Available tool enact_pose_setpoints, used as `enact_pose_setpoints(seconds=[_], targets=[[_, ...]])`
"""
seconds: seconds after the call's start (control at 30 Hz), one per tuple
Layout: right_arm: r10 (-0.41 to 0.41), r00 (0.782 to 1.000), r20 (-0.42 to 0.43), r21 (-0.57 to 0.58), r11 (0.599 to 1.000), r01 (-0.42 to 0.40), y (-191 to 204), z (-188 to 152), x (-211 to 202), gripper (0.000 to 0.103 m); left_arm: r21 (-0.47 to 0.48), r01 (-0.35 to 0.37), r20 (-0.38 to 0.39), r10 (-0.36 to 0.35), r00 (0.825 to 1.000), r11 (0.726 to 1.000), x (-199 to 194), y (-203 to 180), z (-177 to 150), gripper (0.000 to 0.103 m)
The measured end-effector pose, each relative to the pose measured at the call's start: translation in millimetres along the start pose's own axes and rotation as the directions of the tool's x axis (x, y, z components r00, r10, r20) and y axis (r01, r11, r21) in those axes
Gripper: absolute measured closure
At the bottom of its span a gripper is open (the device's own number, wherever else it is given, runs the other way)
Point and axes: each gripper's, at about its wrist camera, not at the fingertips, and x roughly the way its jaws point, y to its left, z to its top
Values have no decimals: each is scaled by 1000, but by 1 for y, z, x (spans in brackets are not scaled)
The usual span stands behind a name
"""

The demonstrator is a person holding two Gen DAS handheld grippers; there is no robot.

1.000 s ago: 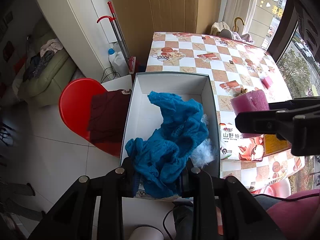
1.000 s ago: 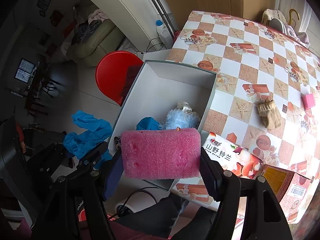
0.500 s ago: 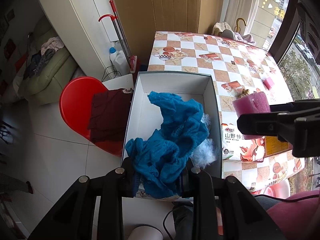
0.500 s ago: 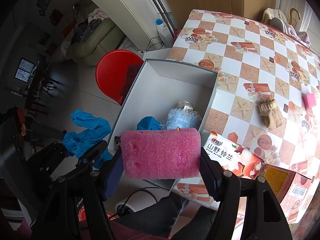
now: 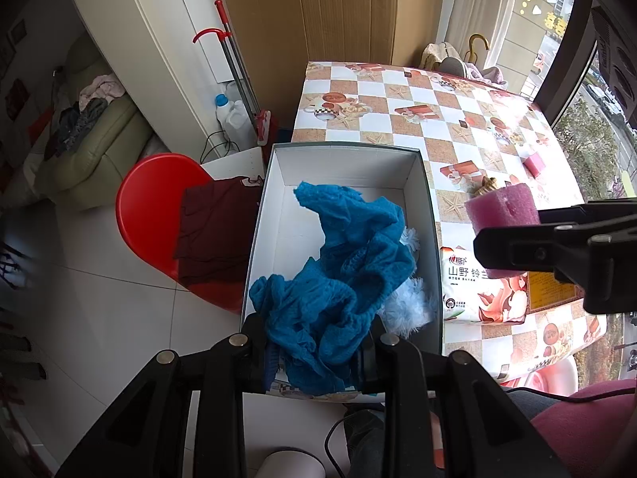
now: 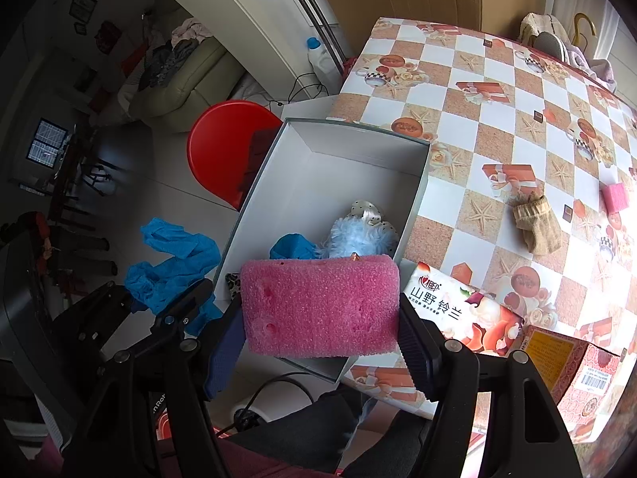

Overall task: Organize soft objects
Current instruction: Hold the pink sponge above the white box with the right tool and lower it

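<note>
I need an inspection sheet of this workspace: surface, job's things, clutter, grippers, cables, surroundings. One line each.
Surface: table, checkered cloth.
Job's things: box holds fluffy toy; sock and small sponge lie on table.
Clutter: tissue pack, carton.
Grippers: left gripper shut on blue cloth; right gripper shut on pink sponge.
Cables: one on floor.
Surroundings: red chair, sofa, mop.

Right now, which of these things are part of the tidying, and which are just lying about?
Part of the job: blue cloth in left tool; pink sponge in right tool; box; fluffy toy; sock; small sponge.

Lying about: tissue pack; red chair; mop.
</note>
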Motion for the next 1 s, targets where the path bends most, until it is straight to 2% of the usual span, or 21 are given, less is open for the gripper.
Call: enact_pose_setpoints(seconds=[1.0], targets=[[-3, 1000, -8, 39, 999, 3, -5, 1, 4, 32, -2, 1, -5, -1, 1000, 1000, 2, 1, -2, 72]])
